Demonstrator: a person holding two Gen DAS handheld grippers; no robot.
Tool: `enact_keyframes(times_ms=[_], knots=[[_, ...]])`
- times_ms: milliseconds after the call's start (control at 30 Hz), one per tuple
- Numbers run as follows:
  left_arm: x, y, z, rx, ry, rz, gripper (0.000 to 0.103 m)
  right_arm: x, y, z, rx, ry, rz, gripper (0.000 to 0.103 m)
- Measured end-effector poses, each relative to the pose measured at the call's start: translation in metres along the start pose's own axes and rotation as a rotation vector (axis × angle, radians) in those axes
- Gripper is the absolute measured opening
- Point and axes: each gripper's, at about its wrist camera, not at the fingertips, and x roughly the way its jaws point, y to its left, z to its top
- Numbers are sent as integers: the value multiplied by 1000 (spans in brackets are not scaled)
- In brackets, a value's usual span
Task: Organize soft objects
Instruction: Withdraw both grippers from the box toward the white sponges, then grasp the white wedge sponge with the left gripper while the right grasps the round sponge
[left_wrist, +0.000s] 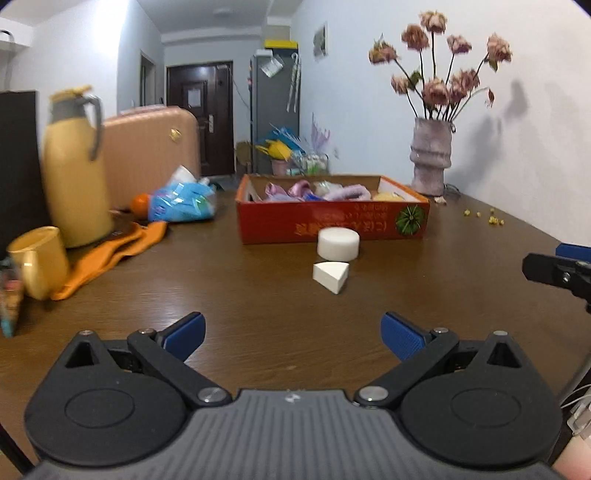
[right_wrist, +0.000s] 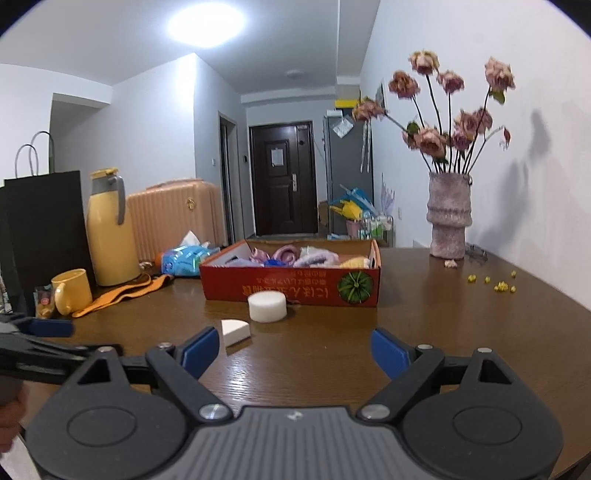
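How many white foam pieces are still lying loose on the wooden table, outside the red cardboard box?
2: a round white foam disc just in front of the red cardboard box, and a white foam wedge nearer the grippers. None seems hidden.

We see a brown wooden table (left_wrist: 258, 302) bearing a red box (left_wrist: 332, 221), white round sponge (left_wrist: 338, 243) and wedge (left_wrist: 330, 275) centre, yellow flask (left_wrist: 75, 177) and mug (left_wrist: 38, 260) left, vase (left_wrist: 430, 155) far right.
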Motion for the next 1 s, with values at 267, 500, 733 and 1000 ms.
enact_keyframes(times_ms=[267,500,733,1000], knots=[[85,-23,22,31,41,-56,86,49,-18,9,17,56,-6,89],[154,-27,39,2,132,-80,57,113,-30,26,25,101,28,88],[170,-13,44,-16,158,-118,26,181,-24,47,-13,144,102,88],[149,50,59,-124,93,34,26,270,13,46,-55,274,180,86]])
